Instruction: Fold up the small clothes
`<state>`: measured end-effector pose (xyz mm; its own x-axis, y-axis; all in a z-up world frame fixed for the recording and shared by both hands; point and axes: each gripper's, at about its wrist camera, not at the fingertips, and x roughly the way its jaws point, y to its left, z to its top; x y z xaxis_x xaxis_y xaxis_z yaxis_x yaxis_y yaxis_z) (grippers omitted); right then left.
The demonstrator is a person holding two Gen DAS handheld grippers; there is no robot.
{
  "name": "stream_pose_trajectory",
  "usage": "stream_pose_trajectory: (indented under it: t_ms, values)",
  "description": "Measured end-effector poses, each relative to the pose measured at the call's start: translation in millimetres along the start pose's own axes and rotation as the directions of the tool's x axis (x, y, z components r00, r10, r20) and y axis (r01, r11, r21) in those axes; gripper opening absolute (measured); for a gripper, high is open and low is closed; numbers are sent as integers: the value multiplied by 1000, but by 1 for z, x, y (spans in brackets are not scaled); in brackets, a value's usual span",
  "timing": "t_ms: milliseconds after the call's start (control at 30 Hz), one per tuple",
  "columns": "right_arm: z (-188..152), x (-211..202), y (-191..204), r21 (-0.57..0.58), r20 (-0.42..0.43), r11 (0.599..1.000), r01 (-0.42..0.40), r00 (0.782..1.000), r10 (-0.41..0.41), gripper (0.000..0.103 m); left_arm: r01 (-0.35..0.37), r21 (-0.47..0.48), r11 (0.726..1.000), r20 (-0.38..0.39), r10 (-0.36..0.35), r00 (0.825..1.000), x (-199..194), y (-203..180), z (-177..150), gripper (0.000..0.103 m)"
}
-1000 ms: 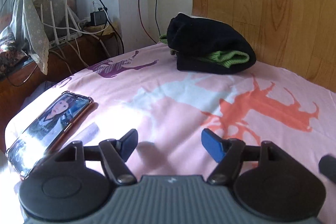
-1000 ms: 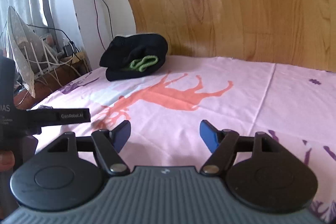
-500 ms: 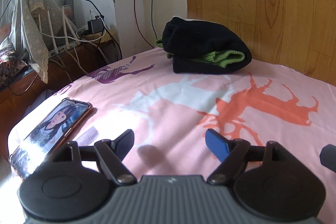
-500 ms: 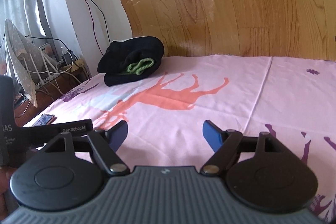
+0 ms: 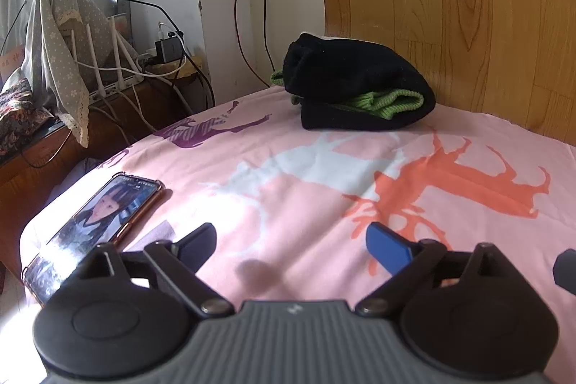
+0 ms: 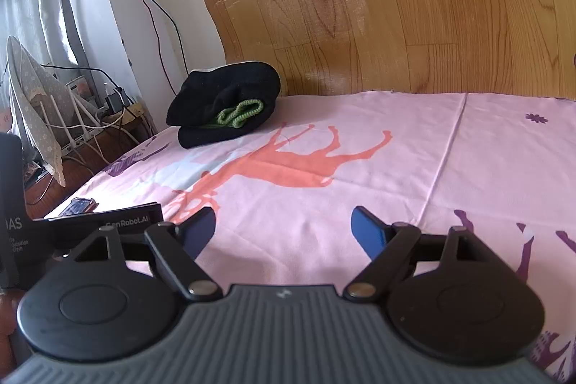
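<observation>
**Both grippers wide and empty**

Left wrist: your left gripper (image 5: 291,242) has just been opening; nothing sits between its jaws. The clothes (image 5: 354,87) lie folded far ahead, by the headboard (image 5: 468,6).

Right wrist: your right gripper (image 6: 282,227) has likewise just been spreading, empty, above the sheet (image 6: 360,139).

Left gripper (image 5: 291,242): grey ribbed housing with a small pale logo; two round black discs with raised centres; black link arms on silver rivets; fingers with blue pads (image 5: 387,245).

Right gripper (image 6: 282,227): same build, with grey ribbed body, black discs, silver rivets and blue pads (image 6: 367,229).

From the right wrist view, the left unit's black side bears white lettering, partly readable.
</observation>
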<state>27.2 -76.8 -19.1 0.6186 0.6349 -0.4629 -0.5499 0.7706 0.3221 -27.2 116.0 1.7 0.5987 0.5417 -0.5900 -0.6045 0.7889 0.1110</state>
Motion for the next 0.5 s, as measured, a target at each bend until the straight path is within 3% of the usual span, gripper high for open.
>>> stream_pose_trajectory:
  t_ms: [133, 500]
  values:
    - [0, 0, -1, 3, -1, 1000, -1, 1000, 1, 85, -1, 4, 1000, 10, 1, 1000, -1, 0, 0, 103]
    - [0, 0, 0, -1, 2, 1000, 8, 1000, -8, 85, 29, -2, 1000, 11, -29, 1000, -1, 1, -1, 103]
